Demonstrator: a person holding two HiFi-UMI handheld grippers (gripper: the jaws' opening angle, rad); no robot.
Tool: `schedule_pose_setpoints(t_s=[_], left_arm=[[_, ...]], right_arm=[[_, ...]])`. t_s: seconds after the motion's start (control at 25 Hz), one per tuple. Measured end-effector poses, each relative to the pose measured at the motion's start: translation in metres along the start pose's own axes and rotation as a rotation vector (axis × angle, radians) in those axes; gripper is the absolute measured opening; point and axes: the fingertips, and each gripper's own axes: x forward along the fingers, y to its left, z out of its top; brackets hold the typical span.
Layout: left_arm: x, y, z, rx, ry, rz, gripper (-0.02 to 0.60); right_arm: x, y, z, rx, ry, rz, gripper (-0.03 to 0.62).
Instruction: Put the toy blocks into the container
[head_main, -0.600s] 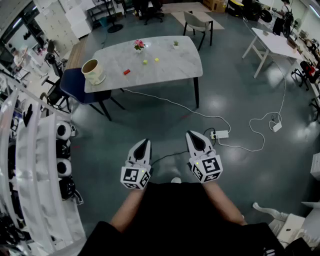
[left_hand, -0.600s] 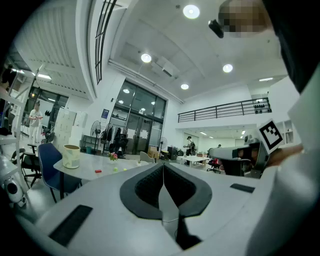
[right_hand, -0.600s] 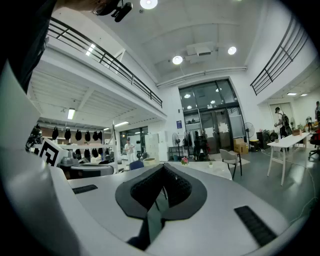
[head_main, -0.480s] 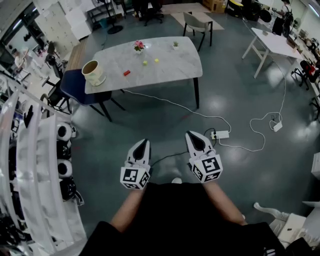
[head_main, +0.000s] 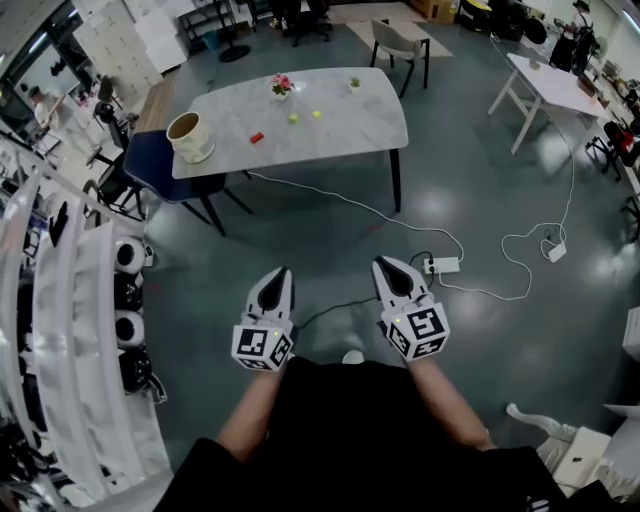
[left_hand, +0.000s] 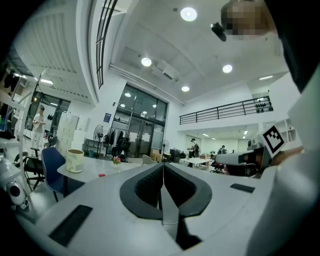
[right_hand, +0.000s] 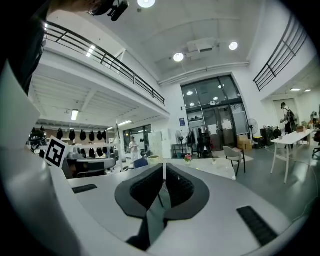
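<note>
We stand well short of the bench (head_main: 345, 130), left claw (head_main: 281, 274) and right claw (head_main: 386, 266) both clenched on nothing. On the bench lie a red block (head_main: 256, 138) and yellow blocks (head_main: 293, 119), with the container (head_main: 188, 136) at its left end. Walking up, we could trip on the corded power strip (head_main: 443, 265) lying before the bench.

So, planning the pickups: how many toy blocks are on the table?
3. The red block lies nearest the container; the green-yellow block and the yellow block sit side by side, near the flowers. Any inside the container would be hidden.
</note>
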Motion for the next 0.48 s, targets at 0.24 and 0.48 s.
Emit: schedule_pose_setpoints(t_s=[0.24, 0.48], left_arm=[[-0.004, -0.011, -0.009, -0.011, 0.014, -0.020, 0.005], [0.000, -0.008, -0.005, -0.003, 0.015, -0.031, 0.033]], right_arm=[[-0.005, -0.004, -0.005, -0.004, 0.039, -0.020, 0.000], [-0.002, -0.003, -0.012, 0.026, 0.062, 0.000, 0.161]])
